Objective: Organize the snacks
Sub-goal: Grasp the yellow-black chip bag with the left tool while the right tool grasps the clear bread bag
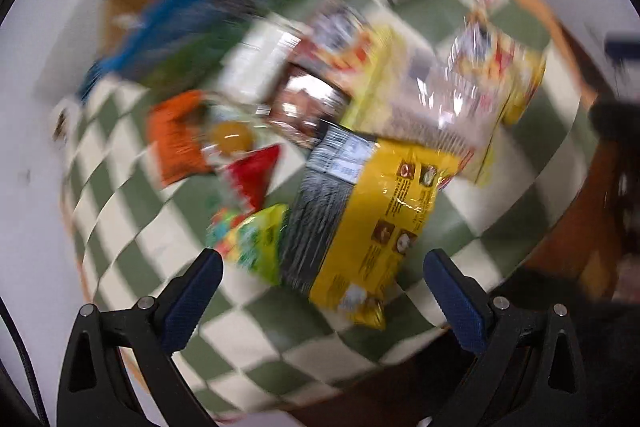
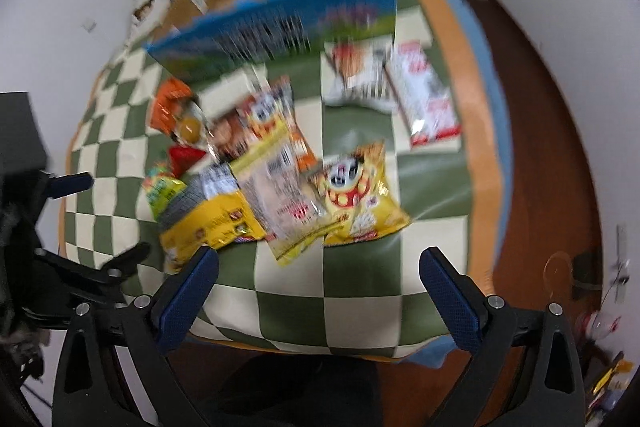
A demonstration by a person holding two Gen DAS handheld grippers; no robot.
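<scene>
Right wrist: yellow packet (image 2: 362, 193) upright lengthwise.

Home: checkered tablecloth (image 2: 360, 291), wooden floor (image 2: 540, 147)

The tablecloth (image 2: 360, 291) is a green-and-cream check. On it, a yellow-and-grey snack bag (image 2: 204, 215) lies just beside a yellow bag with a red-and-white face (image 2: 356, 191), with an orange packet (image 2: 168, 103) behind and a blue-and-green box (image 2: 280, 27) beyond.

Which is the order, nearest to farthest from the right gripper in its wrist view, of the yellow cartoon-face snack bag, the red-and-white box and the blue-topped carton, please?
From the right gripper:
1. Yellow cartoon-face snack bag, just ahead, centre.
2. Red-and-white box, farther, right side.
3. Blue-topped carton, at the back, centre-left.
</scene>
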